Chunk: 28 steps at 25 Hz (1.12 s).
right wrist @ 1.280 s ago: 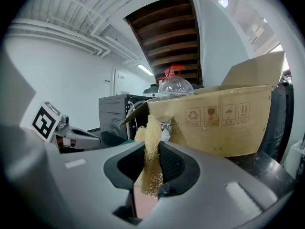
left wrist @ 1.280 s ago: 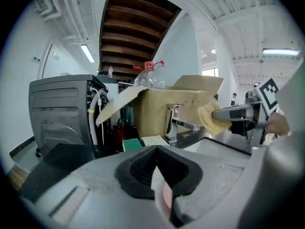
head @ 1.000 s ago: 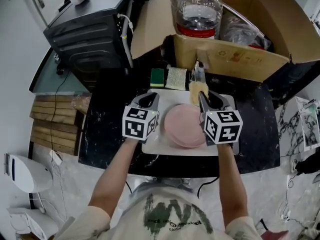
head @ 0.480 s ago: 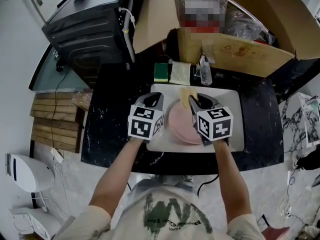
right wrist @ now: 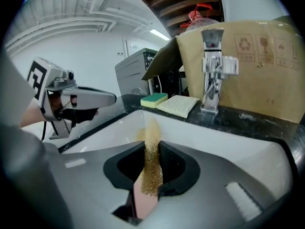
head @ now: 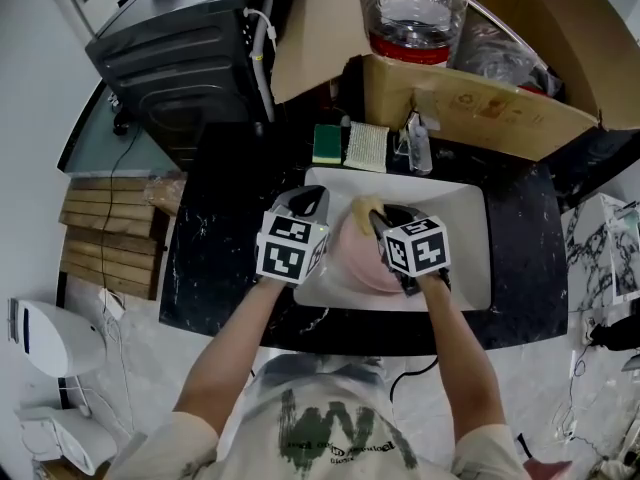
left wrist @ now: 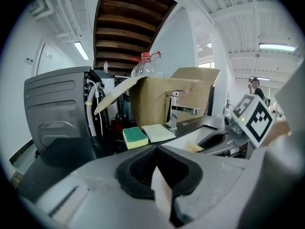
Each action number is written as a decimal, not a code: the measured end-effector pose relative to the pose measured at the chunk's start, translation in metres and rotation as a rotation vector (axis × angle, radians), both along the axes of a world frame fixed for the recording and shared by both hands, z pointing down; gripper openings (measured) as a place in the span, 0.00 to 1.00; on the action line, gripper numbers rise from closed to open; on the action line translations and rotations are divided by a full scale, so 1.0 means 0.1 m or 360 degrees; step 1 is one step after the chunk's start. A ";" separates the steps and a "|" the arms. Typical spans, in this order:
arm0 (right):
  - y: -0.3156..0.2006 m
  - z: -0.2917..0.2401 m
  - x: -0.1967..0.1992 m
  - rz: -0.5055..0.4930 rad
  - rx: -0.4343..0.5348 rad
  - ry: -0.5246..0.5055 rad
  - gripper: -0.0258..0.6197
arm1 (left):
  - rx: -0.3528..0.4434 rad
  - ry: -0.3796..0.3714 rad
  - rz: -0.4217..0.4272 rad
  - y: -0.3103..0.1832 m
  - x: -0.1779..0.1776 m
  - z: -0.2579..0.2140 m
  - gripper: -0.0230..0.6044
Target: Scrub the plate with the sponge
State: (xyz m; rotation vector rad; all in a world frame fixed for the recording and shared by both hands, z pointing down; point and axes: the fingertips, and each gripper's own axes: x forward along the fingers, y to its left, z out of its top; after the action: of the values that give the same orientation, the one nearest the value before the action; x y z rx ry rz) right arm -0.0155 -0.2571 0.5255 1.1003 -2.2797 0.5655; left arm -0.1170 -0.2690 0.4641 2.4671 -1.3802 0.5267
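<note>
A pink plate [head: 356,260] lies in the white sink basin [head: 455,218]. My left gripper [head: 309,202] is at the plate's left side, and in the left gripper view [left wrist: 156,149] it is shut on a thin pale sliver [left wrist: 160,194] that looks like the plate's rim. My right gripper [head: 382,216] is over the plate's far part, shut on a yellow sponge [head: 362,209]. In the right gripper view the sponge [right wrist: 151,161] sticks up between the jaws of that gripper [right wrist: 152,147], and pink plate [right wrist: 143,202] shows below it.
A green-and-yellow sponge [head: 327,143] and a pale scrub pad [head: 366,146] lie on the dark counter behind the sink, beside a faucet [head: 418,148]. A cardboard box [head: 480,108] with a large water bottle [head: 412,13] stands behind. A black appliance [head: 180,58] sits at the far left.
My right gripper has carried the sponge left and nearer, from the sink's far edge onto the plate. The left gripper has stayed in place.
</note>
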 end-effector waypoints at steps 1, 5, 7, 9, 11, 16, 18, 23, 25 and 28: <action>0.00 0.06 -0.01 -0.0011 -0.0018 0.0008 0.15 | 0.0004 -0.0002 -0.0001 -0.01 0.00 0.00 0.04; 0.01 0.27 -0.06 -0.0064 -0.0061 0.0021 0.15 | 0.0009 -0.0010 0.0002 -0.02 0.01 0.02 0.04; 0.00 0.36 -0.08 -0.0091 -0.0076 0.0017 0.15 | 0.0009 -0.0012 0.0004 -0.02 0.02 0.04 0.04; 0.01 0.46 -0.10 -0.0127 -0.0099 0.0022 0.15 | 0.0005 -0.0019 0.0006 -0.03 0.03 0.06 0.04; 0.04 0.56 -0.13 -0.0166 -0.0131 0.0028 0.15 | 0.0003 -0.0029 0.0008 -0.03 0.04 0.08 0.04; 0.15 0.72 -0.25 -0.0281 -0.0234 -0.0039 0.15 | 0.0010 -0.0041 0.0022 -0.04 0.09 0.10 0.04; 0.17 0.77 -0.28 -0.0307 -0.0261 -0.0047 0.15 | 0.0015 -0.0051 0.0028 -0.06 0.10 0.10 0.04; 0.15 0.91 -0.29 -0.0283 -0.0279 -0.0025 0.15 | 0.0010 -0.0067 0.0033 -0.05 0.11 0.13 0.04; 0.12 0.96 -0.27 -0.0262 -0.0281 -0.0002 0.15 | 0.0010 -0.0074 0.0042 -0.05 0.13 0.13 0.04; 0.05 1.00 -0.22 -0.0213 -0.0278 0.0022 0.15 | 0.0013 -0.0079 0.0057 -0.06 0.15 0.14 0.04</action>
State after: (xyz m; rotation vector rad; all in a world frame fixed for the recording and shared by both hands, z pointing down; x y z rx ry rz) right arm -0.0380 -0.2516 0.6260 0.8587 -2.2247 0.6861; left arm -0.1019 -0.2753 0.4781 2.5057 -1.3612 0.5953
